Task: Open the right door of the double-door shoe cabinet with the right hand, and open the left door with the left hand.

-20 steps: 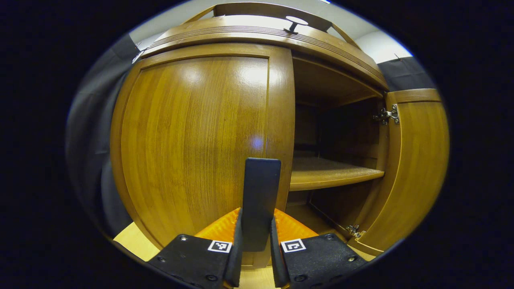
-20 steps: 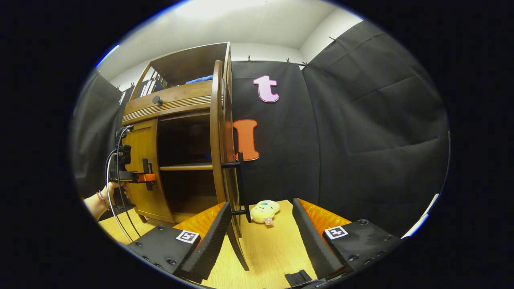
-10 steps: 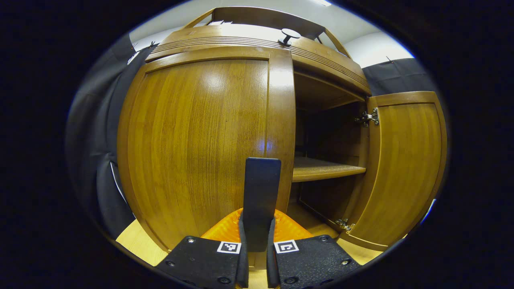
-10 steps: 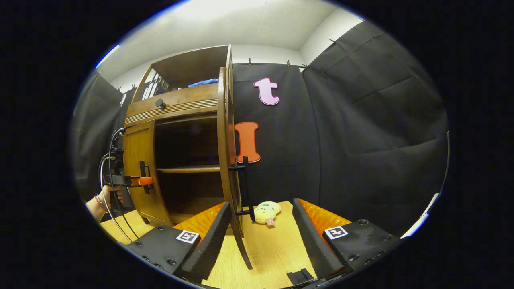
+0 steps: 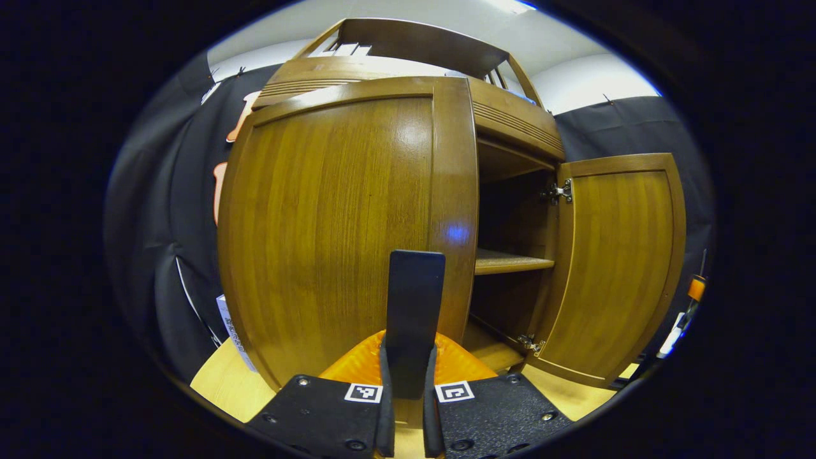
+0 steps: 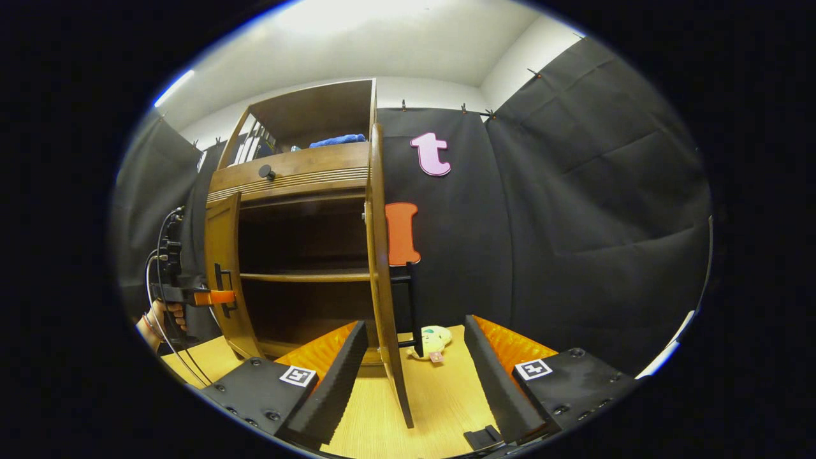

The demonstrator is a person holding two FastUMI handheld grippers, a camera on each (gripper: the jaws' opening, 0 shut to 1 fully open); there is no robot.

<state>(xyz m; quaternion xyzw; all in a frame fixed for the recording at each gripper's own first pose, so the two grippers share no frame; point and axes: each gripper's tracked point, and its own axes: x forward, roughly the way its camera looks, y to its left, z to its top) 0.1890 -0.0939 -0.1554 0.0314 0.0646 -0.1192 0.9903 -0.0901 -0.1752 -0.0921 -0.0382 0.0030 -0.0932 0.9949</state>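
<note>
The wooden shoe cabinet has both doors off its front. In the left gripper view the left door stands close ahead. Its black bar handle runs up from between my left gripper, which is shut on it. The right door hangs wide open at the right. In the right gripper view the right door is seen edge-on, its black handle facing right. My right gripper is open, with the door's lower edge standing between the spread fingers. Farther left, a hand holds the left gripper at the left door.
Inside the cabinet are a wooden shelf and a dark back. A drawer knob sits above the doors, and a blue cloth lies on top. A small plush toy lies on the light wooden floor beside the right door.
The left door has swung outward with my left gripper shut on its handle. The right door has opened a little wider, and the right gripper stays open.
</note>
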